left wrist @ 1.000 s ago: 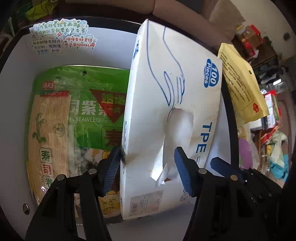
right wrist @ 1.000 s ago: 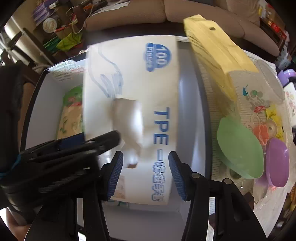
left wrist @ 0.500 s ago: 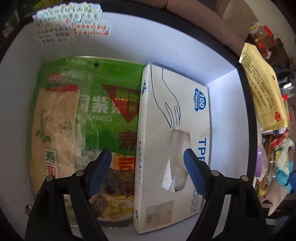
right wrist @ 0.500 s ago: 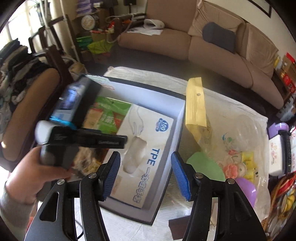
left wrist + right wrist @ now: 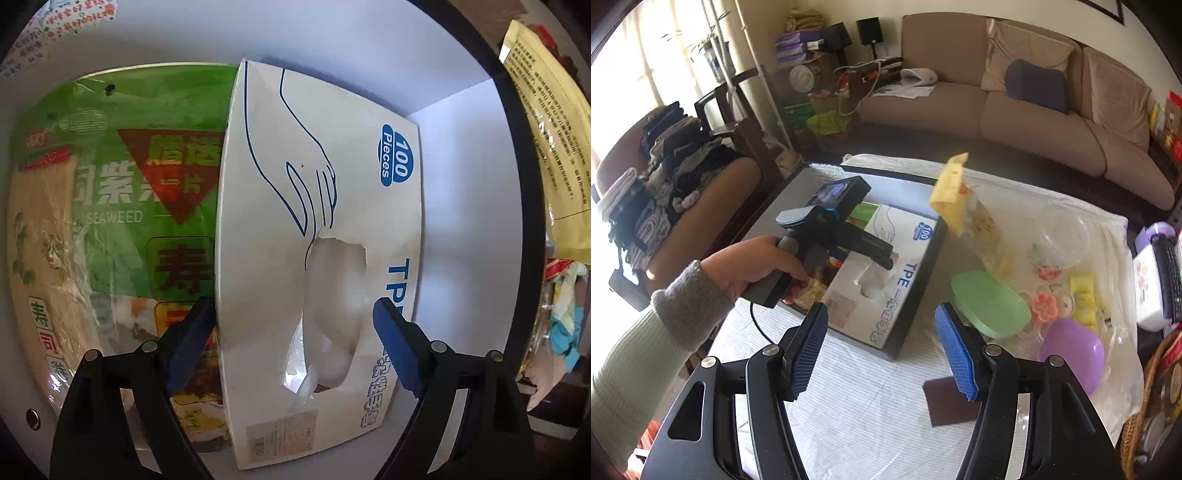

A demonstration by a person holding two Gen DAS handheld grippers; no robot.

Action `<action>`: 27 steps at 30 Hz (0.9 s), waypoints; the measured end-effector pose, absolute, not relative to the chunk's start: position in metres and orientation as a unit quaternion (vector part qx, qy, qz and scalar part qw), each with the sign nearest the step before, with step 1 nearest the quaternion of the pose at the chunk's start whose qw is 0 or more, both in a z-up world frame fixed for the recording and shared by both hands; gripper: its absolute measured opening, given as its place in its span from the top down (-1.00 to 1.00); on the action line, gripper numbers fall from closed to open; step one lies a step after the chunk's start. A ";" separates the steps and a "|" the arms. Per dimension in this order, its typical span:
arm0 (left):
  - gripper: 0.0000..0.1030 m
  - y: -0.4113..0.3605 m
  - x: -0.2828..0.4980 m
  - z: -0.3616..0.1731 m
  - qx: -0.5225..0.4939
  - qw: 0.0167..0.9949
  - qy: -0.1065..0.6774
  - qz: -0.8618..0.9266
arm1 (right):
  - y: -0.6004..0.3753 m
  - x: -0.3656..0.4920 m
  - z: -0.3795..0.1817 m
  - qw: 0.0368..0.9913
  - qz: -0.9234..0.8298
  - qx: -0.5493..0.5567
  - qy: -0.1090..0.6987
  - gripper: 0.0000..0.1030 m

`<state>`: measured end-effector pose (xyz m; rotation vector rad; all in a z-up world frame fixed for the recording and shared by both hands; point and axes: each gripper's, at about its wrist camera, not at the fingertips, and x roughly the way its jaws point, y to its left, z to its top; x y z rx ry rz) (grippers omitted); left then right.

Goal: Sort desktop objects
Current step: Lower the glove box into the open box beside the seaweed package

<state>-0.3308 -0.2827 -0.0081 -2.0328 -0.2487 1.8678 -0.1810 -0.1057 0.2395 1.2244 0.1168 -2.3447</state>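
Note:
A white box of TPE gloves (image 5: 317, 229) lies inside a black-rimmed white storage box (image 5: 476, 192), beside a green seaweed pack (image 5: 110, 206). My left gripper (image 5: 291, 325) is open and hovers just above the glove box, its blue fingers either side of the box's near end, not gripping. In the right wrist view the glove box (image 5: 886, 280) sits in the storage box (image 5: 916, 295) under the left gripper (image 5: 890, 264). My right gripper (image 5: 882, 350) is open and empty, held high above the table's near side.
A yellow snack bag (image 5: 964, 206) leans at the storage box's right edge. A green lid (image 5: 990, 302), a purple lid (image 5: 1071, 354), a clear cup (image 5: 1060, 232) and small packets lie on plastic at the right. A brown card (image 5: 945, 402) lies near.
The glove box went from being held by both grippers to lying in the storage box. My left gripper opened and came lower over it. My right gripper let go and pulled up and back.

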 end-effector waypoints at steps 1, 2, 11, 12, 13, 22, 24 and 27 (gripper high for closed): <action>-0.67 -0.282 -0.330 -0.008 -0.722 0.183 -0.096 0.660 | -0.099 -0.179 0.239 0.240 -0.860 0.448 0.045 -0.23; -0.68 -0.281 -0.330 -0.007 -0.723 0.179 -0.100 0.659 | -0.094 -0.177 0.239 0.235 -0.862 0.447 0.050 -0.23; -0.75 -0.287 -0.326 0.008 -0.714 0.155 -0.063 0.680 | -0.067 -0.171 0.224 0.219 -0.865 0.449 0.049 -0.23; -0.77 -0.290 -0.325 0.013 -0.707 0.147 -0.041 0.691 | -0.067 -0.170 0.222 0.220 -0.865 0.448 0.053 -0.23; -0.77 -0.296 -0.324 0.017 -0.702 0.137 -0.022 0.698 | -0.066 -0.169 0.220 0.221 -0.865 0.448 0.055 -0.23; -0.86 -0.356 -0.331 -0.008 -0.725 0.046 0.015 0.687 | -0.062 -0.159 0.200 0.232 -0.853 0.465 0.050 -0.23; -0.86 -0.352 -0.331 -0.003 -0.718 0.041 0.027 0.694 | -0.060 -0.157 0.200 0.231 -0.852 0.467 0.050 -0.23; -0.88 -0.343 -0.330 0.010 -0.701 0.031 0.052 0.710 | -0.056 -0.156 0.201 0.232 -0.853 0.466 0.051 -0.24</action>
